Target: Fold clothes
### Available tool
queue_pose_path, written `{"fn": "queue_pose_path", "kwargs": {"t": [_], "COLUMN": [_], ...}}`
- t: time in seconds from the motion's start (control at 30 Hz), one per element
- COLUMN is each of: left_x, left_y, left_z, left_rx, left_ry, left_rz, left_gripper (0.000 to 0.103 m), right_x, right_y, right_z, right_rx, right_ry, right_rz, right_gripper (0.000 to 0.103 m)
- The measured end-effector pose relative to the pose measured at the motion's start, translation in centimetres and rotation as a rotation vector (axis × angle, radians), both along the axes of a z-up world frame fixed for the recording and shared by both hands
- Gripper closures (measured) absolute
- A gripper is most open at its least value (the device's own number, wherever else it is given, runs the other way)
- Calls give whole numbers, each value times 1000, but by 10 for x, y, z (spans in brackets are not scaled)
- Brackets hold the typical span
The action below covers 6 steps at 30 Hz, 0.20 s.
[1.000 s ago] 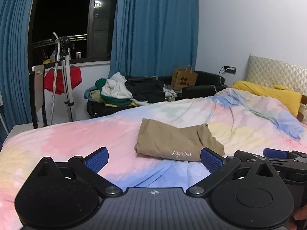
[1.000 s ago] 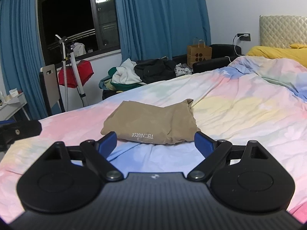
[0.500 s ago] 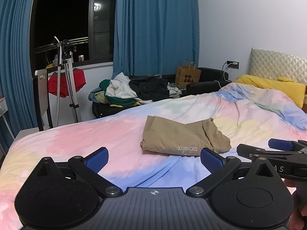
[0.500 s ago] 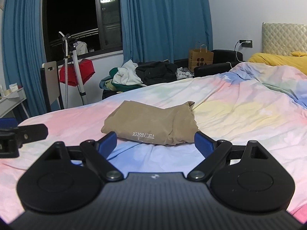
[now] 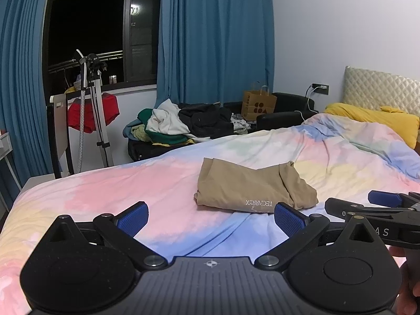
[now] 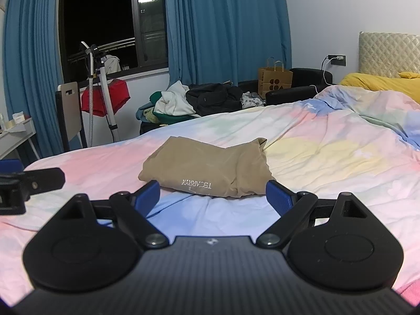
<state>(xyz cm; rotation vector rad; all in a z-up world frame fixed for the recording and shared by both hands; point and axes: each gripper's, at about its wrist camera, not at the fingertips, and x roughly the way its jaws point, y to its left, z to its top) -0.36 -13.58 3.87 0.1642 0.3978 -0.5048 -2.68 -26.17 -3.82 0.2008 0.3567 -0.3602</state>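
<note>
A tan garment point(image 5: 249, 186), folded into a rough rectangle with white lettering on its near edge, lies on the pastel bedspread point(image 5: 131, 189); it also shows in the right wrist view point(image 6: 204, 168). My left gripper point(image 5: 210, 216) is open and empty, held above the bed just short of the garment's near edge. My right gripper point(image 6: 212, 195) is open and empty, its blue pads either side of the garment's near edge, not touching it. The right gripper shows at the right edge of the left wrist view point(image 5: 378, 204).
A pile of unfolded clothes point(image 5: 183, 126) lies beyond the bed's far edge. A paper bag point(image 5: 258, 103), a stand with a red garment point(image 5: 90, 115), a chair point(image 5: 59, 136) and blue curtains stand behind. A yellow pillow point(image 5: 375, 119) lies by the headboard.
Both grippers have lifted and tilted up a little, so the garment sits lower in both views. The garment has not moved and both grippers stay open.
</note>
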Motion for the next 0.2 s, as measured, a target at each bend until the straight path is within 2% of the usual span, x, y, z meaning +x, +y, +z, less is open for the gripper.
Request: {"fn": "queue_pose_path", "kwargs": {"t": [0.2], "left_x": [1], "left_y": [1], "left_z": [0], "left_rx": [-3], "left_ry": [2], "left_rz": [-2], "left_gripper": [0], "right_x": [1], "right_y": [-2], "right_z": [1], "right_rx": [6], "right_ry": [0], "right_rz": [1], "right_gripper": [14]}}
